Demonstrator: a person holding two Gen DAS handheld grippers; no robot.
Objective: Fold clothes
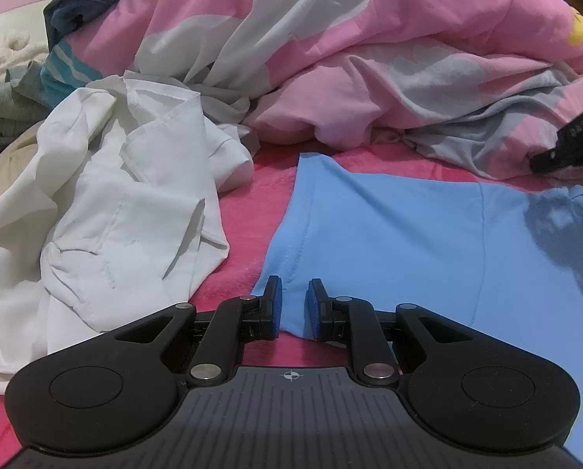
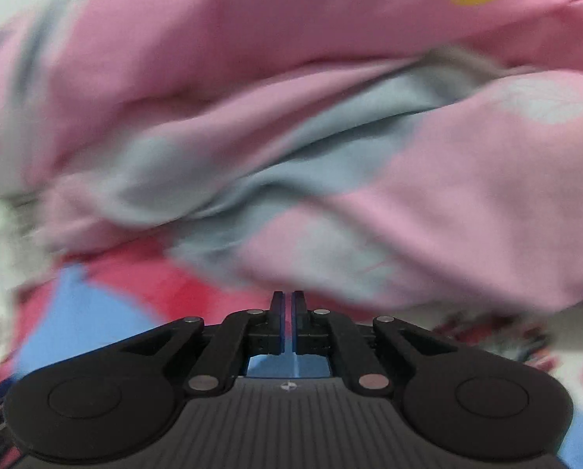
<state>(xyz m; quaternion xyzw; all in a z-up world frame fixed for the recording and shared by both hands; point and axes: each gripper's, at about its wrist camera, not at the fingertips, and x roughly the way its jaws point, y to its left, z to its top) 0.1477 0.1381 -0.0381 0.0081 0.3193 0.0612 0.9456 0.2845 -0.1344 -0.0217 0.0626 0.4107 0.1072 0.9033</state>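
Note:
A light blue shirt (image 1: pixel 389 242) lies flat on the pink bed cover (image 1: pixel 252 211). In the left wrist view my left gripper (image 1: pixel 294 297) is open at the shirt's near left corner, and blue cloth shows between its blue pads (image 1: pixel 275 305). A black part of my right gripper (image 1: pixel 565 148) shows at the far right, by the shirt's far edge. In the blurred right wrist view my right gripper (image 2: pixel 287 305) is nearly closed, with a thin strip of the blue shirt (image 2: pixel 293 359) between its fingers and more blue cloth (image 2: pixel 76 312) at the left.
A crumpled white shirt (image 1: pixel 115 203) lies left of the blue one. A bunched pink and grey quilt (image 1: pixel 350 39) rises behind both and fills the right wrist view (image 2: pixel 291 117). Grey, beige and dark blue garments (image 1: pixel 14 93) pile at the far left.

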